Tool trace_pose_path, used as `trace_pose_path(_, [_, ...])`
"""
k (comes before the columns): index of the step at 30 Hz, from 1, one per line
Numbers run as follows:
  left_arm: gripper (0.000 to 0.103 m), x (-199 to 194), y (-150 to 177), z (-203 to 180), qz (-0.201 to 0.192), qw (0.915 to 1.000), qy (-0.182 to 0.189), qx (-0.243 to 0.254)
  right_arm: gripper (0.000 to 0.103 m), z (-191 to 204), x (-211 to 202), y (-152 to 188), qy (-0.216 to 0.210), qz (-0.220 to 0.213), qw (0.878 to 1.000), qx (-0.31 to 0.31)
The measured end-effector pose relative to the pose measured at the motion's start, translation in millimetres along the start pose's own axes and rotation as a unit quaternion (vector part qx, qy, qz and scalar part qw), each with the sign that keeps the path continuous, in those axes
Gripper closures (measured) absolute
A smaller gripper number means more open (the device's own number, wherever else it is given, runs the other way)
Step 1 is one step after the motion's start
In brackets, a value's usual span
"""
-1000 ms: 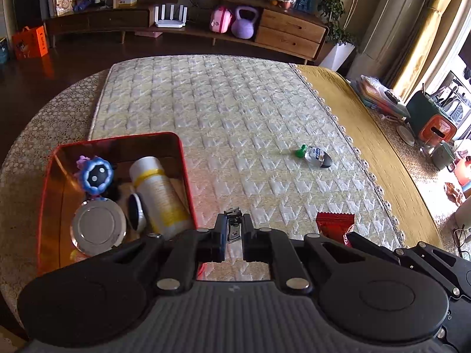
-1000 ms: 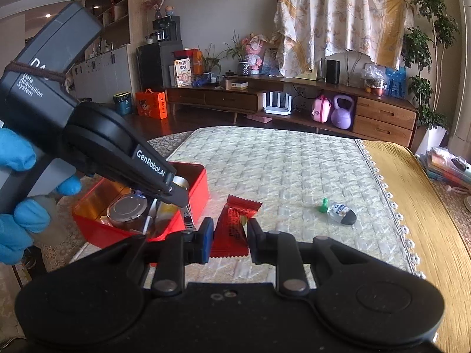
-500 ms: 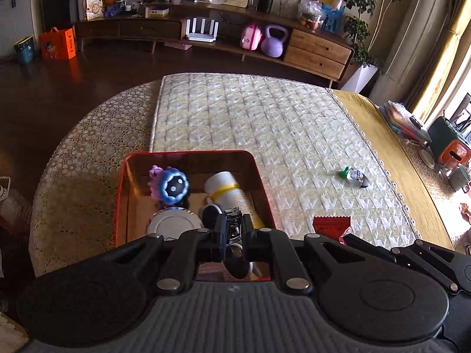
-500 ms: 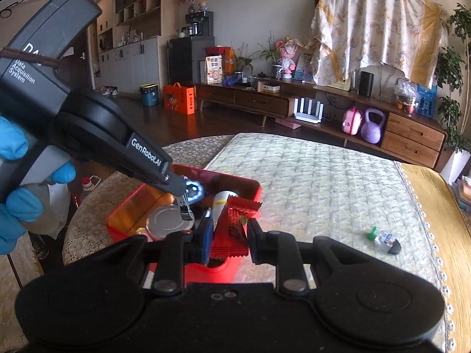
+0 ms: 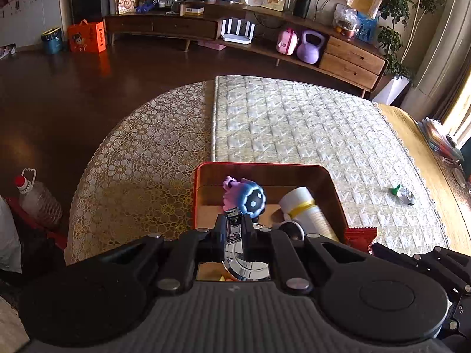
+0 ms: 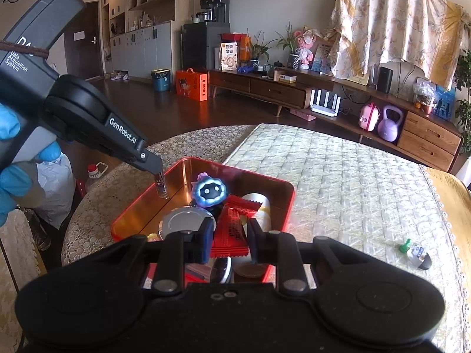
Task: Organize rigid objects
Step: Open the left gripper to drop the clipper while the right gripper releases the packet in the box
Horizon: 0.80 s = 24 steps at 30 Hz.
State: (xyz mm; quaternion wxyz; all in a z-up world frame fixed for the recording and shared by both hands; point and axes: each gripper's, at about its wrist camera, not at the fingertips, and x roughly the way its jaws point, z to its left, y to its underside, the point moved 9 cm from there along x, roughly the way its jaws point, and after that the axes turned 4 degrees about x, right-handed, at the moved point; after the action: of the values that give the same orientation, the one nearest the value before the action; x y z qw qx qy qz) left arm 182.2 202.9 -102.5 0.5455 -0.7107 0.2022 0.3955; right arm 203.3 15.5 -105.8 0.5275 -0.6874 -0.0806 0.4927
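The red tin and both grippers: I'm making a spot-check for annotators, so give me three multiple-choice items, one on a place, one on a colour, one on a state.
1. Where is the small green-capped bottle?
A. In the red tin
B. On the quilted mat, outside the tin
C. In the left gripper

2. What colour is the packet in the right gripper?
A. Red
B. Blue
C. White

3. What is the left gripper doing?
A. Open, empty
B. Shut on a nail clipper
C. Shut on the packet

Key: 1 B, it lies alone on the mat, right of the red tin. 2 A, its wrapper is red. 3 B, the metal nail clipper sits between its fingers.
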Motion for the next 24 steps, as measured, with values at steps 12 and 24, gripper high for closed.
trace_pose_path(12, [0.093,40.3,0.1,8.2,0.025,0.9996,-0.013,0.007,0.079,14.2,47.0,3.0,-0.004,0.027,0.999,-0.022])
trace_pose_path(24, [0.093,56.5,17.1,-1.0,0.034,0.9989,-0.013,0.029,0.079,22.9,65.3,15.4,-0.008,0.054,0.998,-0.031])
